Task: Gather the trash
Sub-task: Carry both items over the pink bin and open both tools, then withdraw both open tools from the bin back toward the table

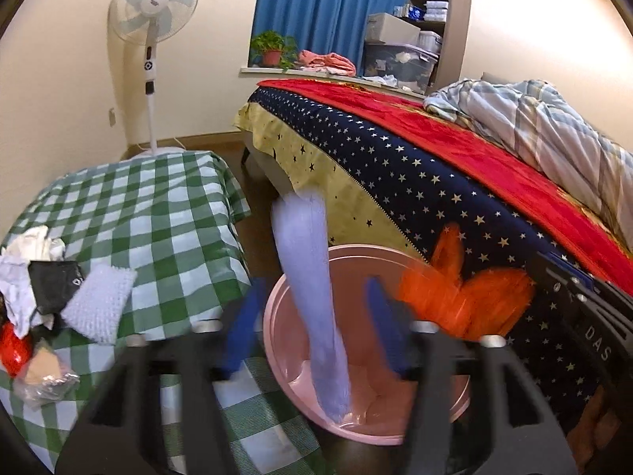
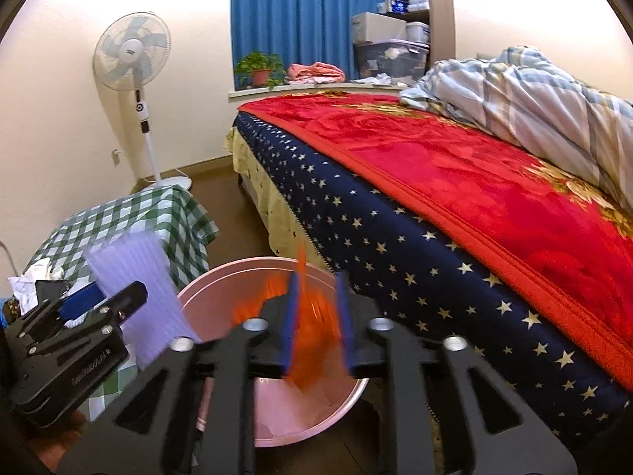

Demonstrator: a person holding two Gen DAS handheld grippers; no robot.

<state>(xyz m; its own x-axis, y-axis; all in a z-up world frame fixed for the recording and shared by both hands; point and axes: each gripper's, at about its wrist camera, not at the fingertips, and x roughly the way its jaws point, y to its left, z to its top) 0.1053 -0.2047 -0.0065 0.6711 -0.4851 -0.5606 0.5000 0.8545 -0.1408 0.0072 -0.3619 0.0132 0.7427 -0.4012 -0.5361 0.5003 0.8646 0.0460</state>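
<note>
1. The left gripper [image 1: 312,336] hangs over the pink basin [image 1: 277,340] on the floor. Its blue fingers [image 1: 241,332] stand wide apart. A pale lilac sheet-like piece [image 1: 308,285] is between them, with its lower end already inside the basin; it is blurred, so I cannot tell if a pad touches it, but it looks released.
2. The right gripper [image 2: 316,324] is also above the basin [image 2: 221,277]. Its jaws are narrow, and an orange wrapper [image 2: 312,340] sits between them. It seems to be held, though the blur makes this uncertain.
3. The basin stands between the small table with the green checked cloth [image 1: 166,206] and the side of the bed [image 1: 415,182].
4. More trash lies at the near left edge of the table: crumpled white paper [image 1: 23,261], a black piece [image 1: 55,285], a white knitted pad [image 1: 101,301], something red [image 1: 14,348] and a clear wrapper [image 1: 43,380].
5. I judge that all these things are light, soft and easy to crush. The film pieces may be slippery and may cling to a pad after opening.
6. A good hold is on a raised fold or a free corner, not on the flat middle, so that the fingers do not catch the cloth.
7. The wrapper may stay on a pad, so the opening should be over the middle of the basin.
</note>
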